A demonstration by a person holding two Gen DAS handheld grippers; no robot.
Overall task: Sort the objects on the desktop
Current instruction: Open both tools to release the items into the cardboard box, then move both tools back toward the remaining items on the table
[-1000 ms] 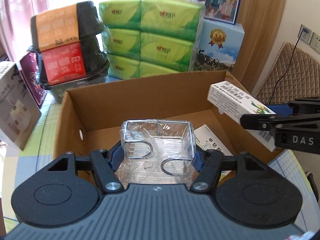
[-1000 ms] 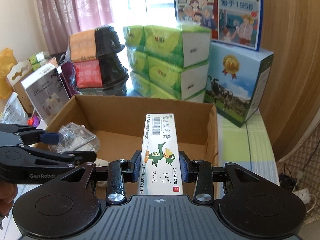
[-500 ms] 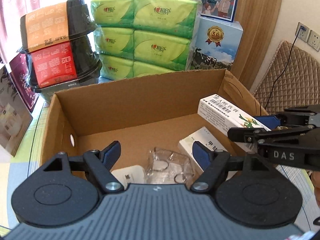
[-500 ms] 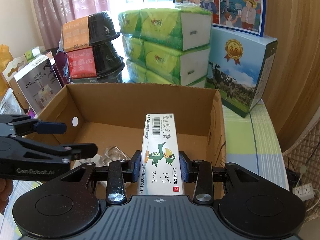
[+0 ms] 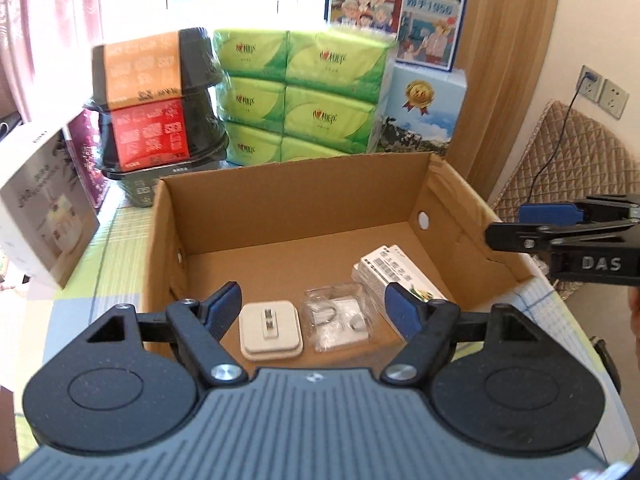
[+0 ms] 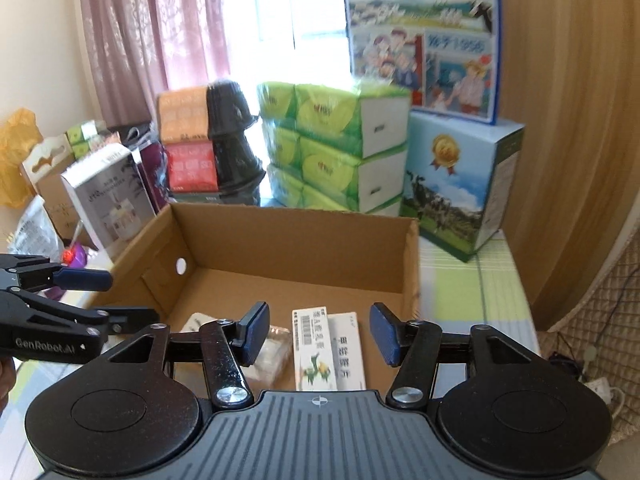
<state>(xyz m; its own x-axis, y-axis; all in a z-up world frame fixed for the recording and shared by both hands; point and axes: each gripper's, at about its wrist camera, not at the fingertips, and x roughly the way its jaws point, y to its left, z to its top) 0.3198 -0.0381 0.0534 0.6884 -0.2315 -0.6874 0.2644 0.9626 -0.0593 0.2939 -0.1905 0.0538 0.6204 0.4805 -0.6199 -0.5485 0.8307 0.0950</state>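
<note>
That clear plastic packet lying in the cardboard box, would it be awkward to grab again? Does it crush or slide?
The clear plastic packet looks thin and crinkled, so it would probably give under the fingers rather than resist. Its glossy film may be slippery. It lies flat on the floor of the cardboard box with only small metal rings visible inside, so it is likely light and unlikely to roll.

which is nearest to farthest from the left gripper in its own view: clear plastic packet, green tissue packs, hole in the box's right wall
1. clear plastic packet, on the box floor just ahead of the left gripper
2. hole in the right wall, further in, to the right
3. green tissue packs, stacked behind the cardboard box
</note>
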